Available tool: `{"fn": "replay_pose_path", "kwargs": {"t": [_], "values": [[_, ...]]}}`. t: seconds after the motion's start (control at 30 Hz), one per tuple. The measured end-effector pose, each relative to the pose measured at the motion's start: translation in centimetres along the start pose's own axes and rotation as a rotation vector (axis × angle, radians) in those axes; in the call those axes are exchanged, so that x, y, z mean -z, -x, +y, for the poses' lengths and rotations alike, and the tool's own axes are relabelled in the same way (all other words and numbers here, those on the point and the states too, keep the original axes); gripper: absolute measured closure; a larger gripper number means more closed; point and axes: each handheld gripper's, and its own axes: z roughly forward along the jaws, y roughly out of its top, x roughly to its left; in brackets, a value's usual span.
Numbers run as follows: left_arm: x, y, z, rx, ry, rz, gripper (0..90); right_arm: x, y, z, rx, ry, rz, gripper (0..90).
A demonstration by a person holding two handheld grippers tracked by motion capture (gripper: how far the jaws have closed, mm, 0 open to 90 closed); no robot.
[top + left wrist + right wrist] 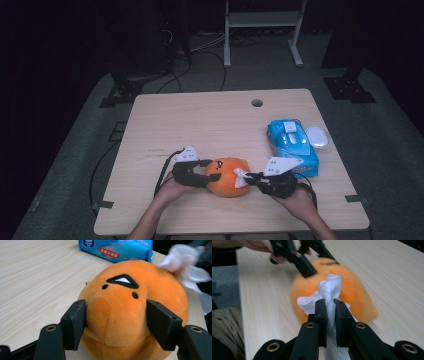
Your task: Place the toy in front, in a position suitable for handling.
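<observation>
An orange plush toy (pixel 227 177) with a black stitched face lies on the wooden table (pixel 200 120) near its front edge. My left gripper (pixel 212 176) comes in from the left, and its two black jaws press into the sides of the toy (pixel 125 297). From the right, my right gripper (pixel 248 177) is shut on a crumpled white wipe (pixel 240 176) held against the toy's right side. In the right gripper view the wipe (pixel 329 286) sticks up between the closed jaws in front of the blurred toy (pixel 354 292). The left gripper (pixel 304 262) grips the toy's far side.
A blue pack of wet wipes (pixel 292 145) lies to the right of the toy, with a white oval object (pixel 317 136) beside it at the table's right edge. A round cable hole (pixel 257 103) sits near the far edge. A white frame (pixel 262 25) stands on the floor beyond.
</observation>
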Motion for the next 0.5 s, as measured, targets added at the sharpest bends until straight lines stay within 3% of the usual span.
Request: {"fn": "replay_pose_path", "kwargs": {"t": [0.13, 0.23, 0.33, 0.37, 0.5], "values": [[0.1, -0.1, -0.1, -0.002, -0.001, -0.003, 34.4, -0.9, -0.3, 0.3, 0.021, -0.023, 0.000, 81.5], [0.0, -0.1, -0.1, -0.004, 0.000, -0.007, 34.4, -0.9, 0.7, -0.4, -0.006, -0.032, -0.022, 81.6], [0.0, -0.1, 0.0, -0.008, -0.002, -0.007, 34.4, -0.3, 2.0, -1.1, -0.041, -0.047, -0.077, 81.5], [0.0, -0.1, 0.0, -0.008, -0.003, -0.008, 34.4, -0.1, 2.3, -1.3, -0.058, -0.043, -0.087, 81.5], [-0.1, 0.0, 0.0, -0.014, -0.001, -0.010, 34.4, 0.0, 2.5, -0.7, -0.107, 0.038, -0.039, 81.4]]}}
